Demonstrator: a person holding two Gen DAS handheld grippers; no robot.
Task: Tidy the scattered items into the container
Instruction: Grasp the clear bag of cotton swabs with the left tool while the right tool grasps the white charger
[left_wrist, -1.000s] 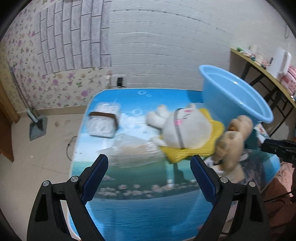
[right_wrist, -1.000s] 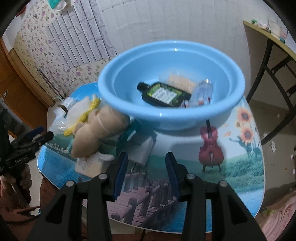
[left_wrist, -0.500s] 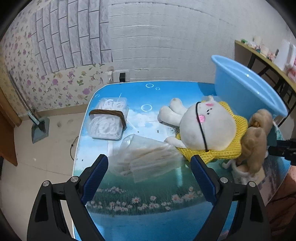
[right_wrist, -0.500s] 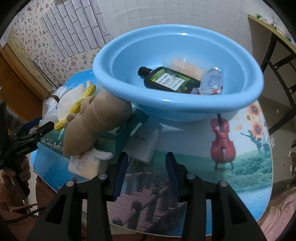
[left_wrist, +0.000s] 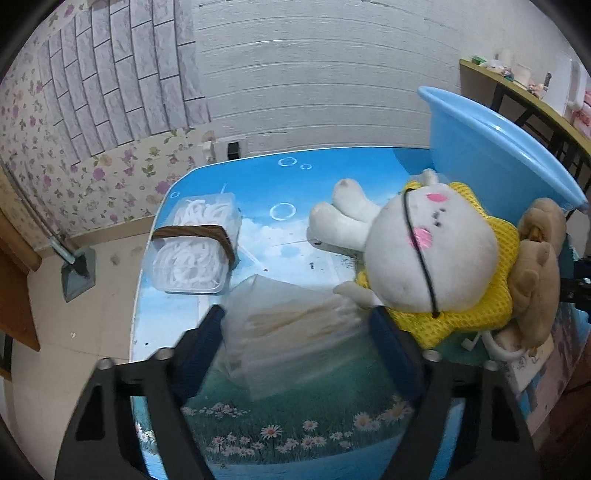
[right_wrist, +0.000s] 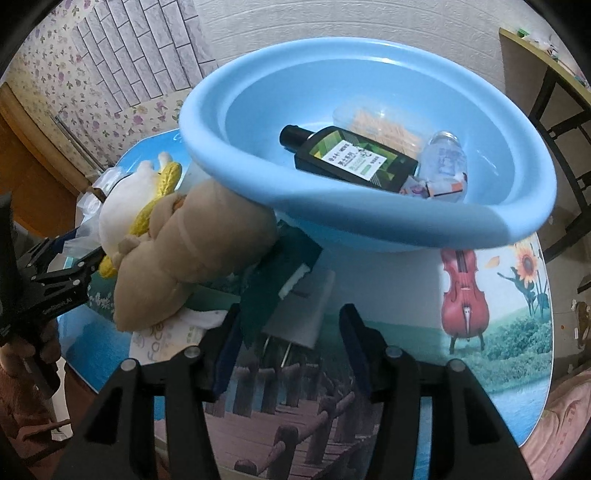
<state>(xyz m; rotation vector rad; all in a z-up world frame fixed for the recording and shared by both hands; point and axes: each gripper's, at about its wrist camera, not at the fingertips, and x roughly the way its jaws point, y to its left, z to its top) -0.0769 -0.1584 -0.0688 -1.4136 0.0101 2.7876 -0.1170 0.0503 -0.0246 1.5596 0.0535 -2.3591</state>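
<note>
Scattered items lie on a picture-printed table (left_wrist: 295, 177) beside a big round light-blue plastic basin (left_wrist: 491, 155), which serves as landmark throughout. From the left wrist view, the left gripper (left_wrist: 295, 339) has its blue-padded jaws spread wide with a clear plastic bag of pale sticks (left_wrist: 291, 332) lying between them; whether the pads touch the bag cannot be told. Just beyond the bag, toward the basin, lies a white plush rabbit in a yellow mesh collar (left_wrist: 428, 254), and a tan plush toy (left_wrist: 535, 273) lies against it, right under the basin's rim. Well away from the basin, on the far side of the bag, sits a clear plastic tub of white noodles with a brown band (left_wrist: 195, 254). From the right wrist view, the right gripper (right_wrist: 288, 332) is open and holds nothing; a white flat box (right_wrist: 303, 310) with a dark green card (right_wrist: 273, 284) on it lies just ahead of its fingertips, at the foot of the basin (right_wrist: 369, 221). The tan plush toy (right_wrist: 192, 254) leans against the basin's rim, with the rabbit (right_wrist: 122, 206) behind it. Inside the basin lie a black flat bottle with a green label (right_wrist: 351, 158), a small clear plastic bottle (right_wrist: 443, 158) and a clear tub of thin tan sticks (right_wrist: 384, 125).
</note>
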